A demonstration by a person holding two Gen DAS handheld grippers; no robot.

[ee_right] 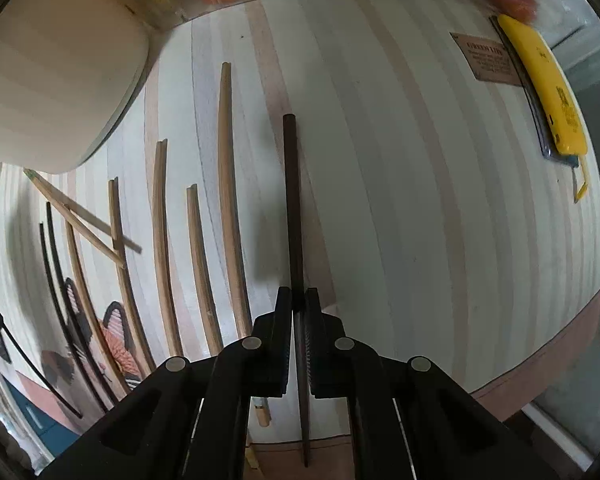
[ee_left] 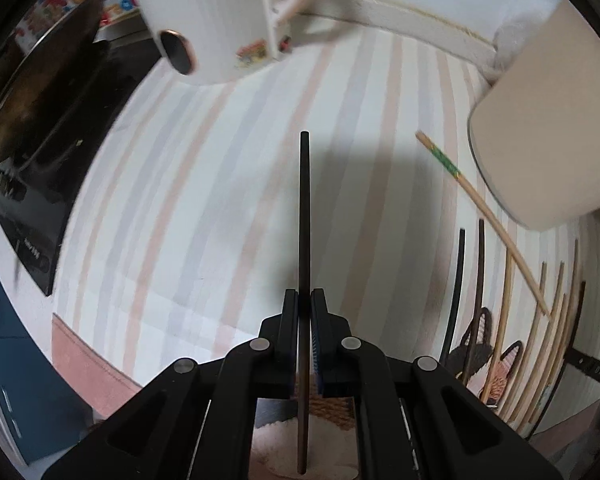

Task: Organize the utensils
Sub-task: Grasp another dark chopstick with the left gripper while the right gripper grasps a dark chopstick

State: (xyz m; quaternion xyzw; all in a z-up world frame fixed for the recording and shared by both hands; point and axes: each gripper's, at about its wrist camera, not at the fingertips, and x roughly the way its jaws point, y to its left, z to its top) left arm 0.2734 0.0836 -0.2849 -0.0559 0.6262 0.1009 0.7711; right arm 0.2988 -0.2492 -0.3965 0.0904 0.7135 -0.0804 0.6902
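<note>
My left gripper (ee_left: 304, 294) is shut on a dark chopstick (ee_left: 305, 216) that points forward above the striped tablecloth (ee_left: 180, 200). My right gripper (ee_right: 298, 293) is shut on a dark brown chopstick (ee_right: 292, 200) held just above the cloth. Several wooden chopsticks (ee_right: 228, 200) lie side by side on the cloth left of the right gripper. Thin black chopsticks (ee_right: 60, 280) lie at the far left. A chopstick with a green band (ee_left: 444, 162) lies crossed over others. The beige holder (ee_left: 548, 120) stands at the right in the left wrist view and at the upper left in the right wrist view (ee_right: 56, 64).
A white ribbed mug (ee_left: 212, 12) stands at the far edge. A black stove and pan (ee_left: 40, 120) are at the left. A yellow utility knife (ee_right: 548, 84) lies on a dark pad at the far right, next to a brown label (ee_right: 488, 60). The table's edge (ee_right: 540, 360) runs lower right.
</note>
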